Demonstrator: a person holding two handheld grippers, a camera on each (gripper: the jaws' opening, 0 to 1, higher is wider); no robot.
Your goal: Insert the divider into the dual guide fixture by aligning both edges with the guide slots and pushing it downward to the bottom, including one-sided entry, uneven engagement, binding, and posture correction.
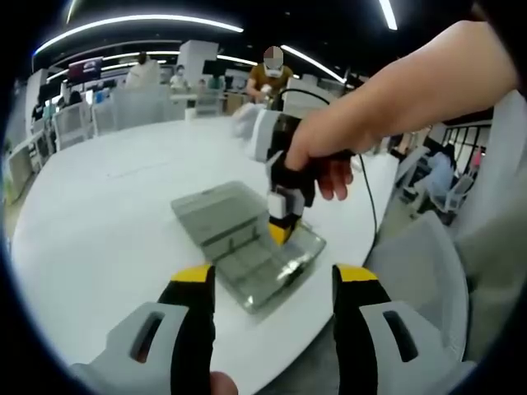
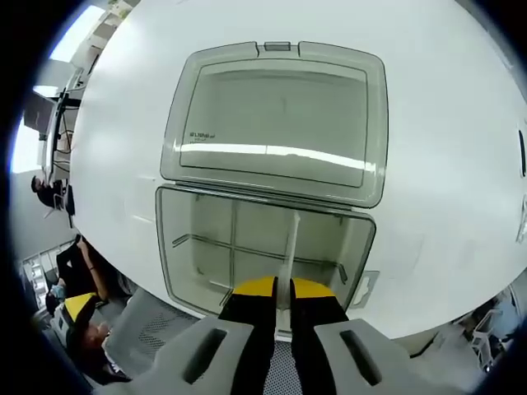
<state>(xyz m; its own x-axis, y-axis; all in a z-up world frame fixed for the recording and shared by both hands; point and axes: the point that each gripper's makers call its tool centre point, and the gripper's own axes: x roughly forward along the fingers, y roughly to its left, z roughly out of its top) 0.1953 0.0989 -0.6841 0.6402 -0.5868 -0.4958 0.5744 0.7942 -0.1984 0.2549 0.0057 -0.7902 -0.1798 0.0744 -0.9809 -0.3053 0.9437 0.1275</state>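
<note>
Your right gripper (image 2: pixel 282 290): jaws clenched on white divider (image 2: pixel 290 247), gripped at near end. Divider stands upright inside clear box (image 2: pixel 185 255), reaching from near wall toward centre, crossing one fixed partition; seating depth cannot be told. Box lid (image 2: pixel 276 115) lies open flat on white table (image 2: pixel 123 99), hinged at far wall.

Your left gripper (image 1: pixel 272 288): jaws released, spread wide, holding nothing, hovering above table edge, near box (image 1: pixel 247 239). Your hand (image 1: pixel 329 152) holds right gripper (image 1: pixel 282 230) down over box.
</note>
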